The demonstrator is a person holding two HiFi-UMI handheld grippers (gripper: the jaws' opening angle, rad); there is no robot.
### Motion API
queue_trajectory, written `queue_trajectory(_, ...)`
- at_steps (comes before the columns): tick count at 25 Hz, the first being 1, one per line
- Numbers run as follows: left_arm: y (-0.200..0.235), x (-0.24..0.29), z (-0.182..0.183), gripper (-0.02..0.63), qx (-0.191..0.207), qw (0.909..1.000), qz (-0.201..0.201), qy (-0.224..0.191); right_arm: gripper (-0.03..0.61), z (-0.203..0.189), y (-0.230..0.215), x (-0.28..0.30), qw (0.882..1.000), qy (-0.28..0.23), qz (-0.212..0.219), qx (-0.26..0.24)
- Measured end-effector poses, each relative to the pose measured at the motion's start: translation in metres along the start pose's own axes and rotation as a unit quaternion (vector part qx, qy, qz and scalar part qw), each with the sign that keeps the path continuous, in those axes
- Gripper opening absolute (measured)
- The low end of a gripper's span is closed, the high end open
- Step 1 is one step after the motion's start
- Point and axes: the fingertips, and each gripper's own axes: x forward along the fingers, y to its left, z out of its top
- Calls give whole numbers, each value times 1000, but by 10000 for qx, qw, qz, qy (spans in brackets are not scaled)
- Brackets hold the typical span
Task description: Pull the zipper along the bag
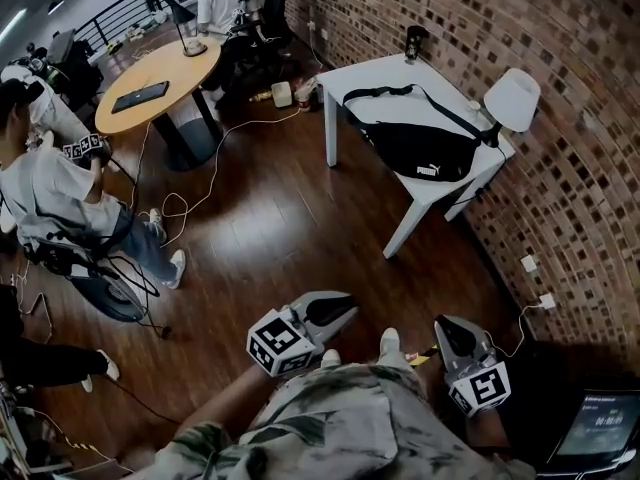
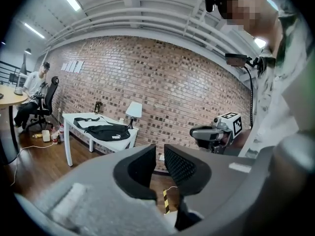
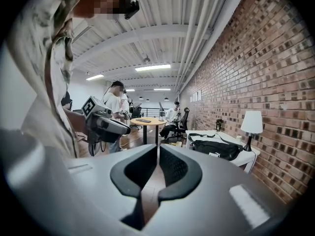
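A black waist bag [image 1: 420,148] with a long strap lies on the white table [image 1: 360,73] by the brick wall. It also shows in the left gripper view [image 2: 106,131] and the right gripper view [image 3: 216,149]. Both grippers hang close to the person's body, well away from the table. In my left gripper [image 1: 335,310] the jaws stand a little apart, with nothing between them [image 2: 160,163]. My right gripper [image 1: 447,330] has its jaws almost touching, and they hold nothing [image 3: 157,156]. Too far off to make out is the bag's zipper.
A white lamp [image 1: 512,98] stands at the table's right end. Dark wooden floor lies between me and the table. A round wooden table [image 1: 160,73], seated people [image 1: 60,193] and loose cables [image 1: 180,208] are to the left. A laptop [image 1: 595,423] sits at the lower right.
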Motion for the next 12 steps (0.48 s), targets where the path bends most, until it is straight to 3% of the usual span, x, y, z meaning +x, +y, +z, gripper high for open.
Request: queue_trajectory(12, -12, -18, 3, 57, 10, 9999, -119, -121, 21, 10, 26, -1, 10000, -10, 17, -71)
